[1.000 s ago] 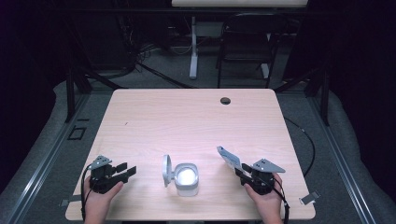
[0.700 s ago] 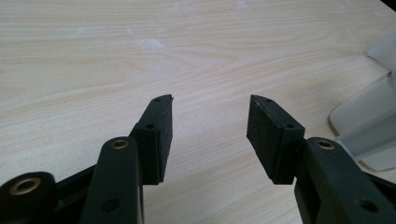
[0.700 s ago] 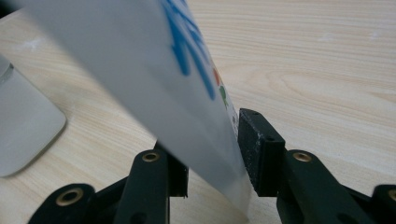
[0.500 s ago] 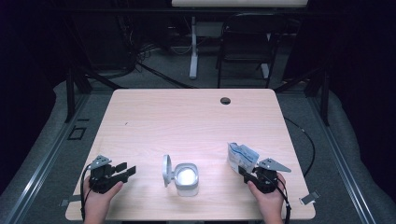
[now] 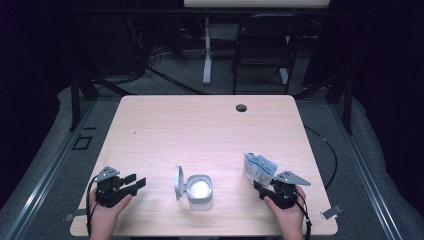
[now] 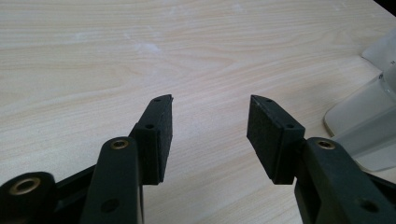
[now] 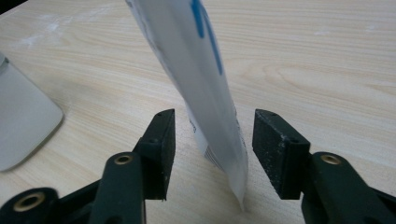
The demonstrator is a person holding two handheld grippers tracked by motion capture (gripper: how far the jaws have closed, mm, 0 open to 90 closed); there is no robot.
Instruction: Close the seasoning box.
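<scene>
A white pouch with blue print [image 5: 259,169] [image 7: 201,70] stands upright on the wooden table [image 5: 200,135], its lower edge on the wood. My right gripper [image 5: 260,184] [image 7: 212,121] is around it. Its jaws have just been opening, and a gap shows on each side, so the pads [image 7: 275,144] do not press the pouch. A white container [image 5: 200,191] with its lid [image 5: 178,182] flipped open sits near the front middle; its edge also appears in the left gripper view [image 6: 369,121]. My left gripper [image 5: 136,182] [image 6: 210,105] rests at the front left, open and empty.
A dark cable hole [image 5: 241,107] lies near the table's far edge. A chair [image 5: 262,50] and a white stand [image 5: 207,50] are on the floor beyond the table. The front edge runs just below both hands.
The right gripper swung the pouch from a tilt to upright and shifted it slightly right. Its jaws then widened off the pouch. The left gripper and the container stayed still.
</scene>
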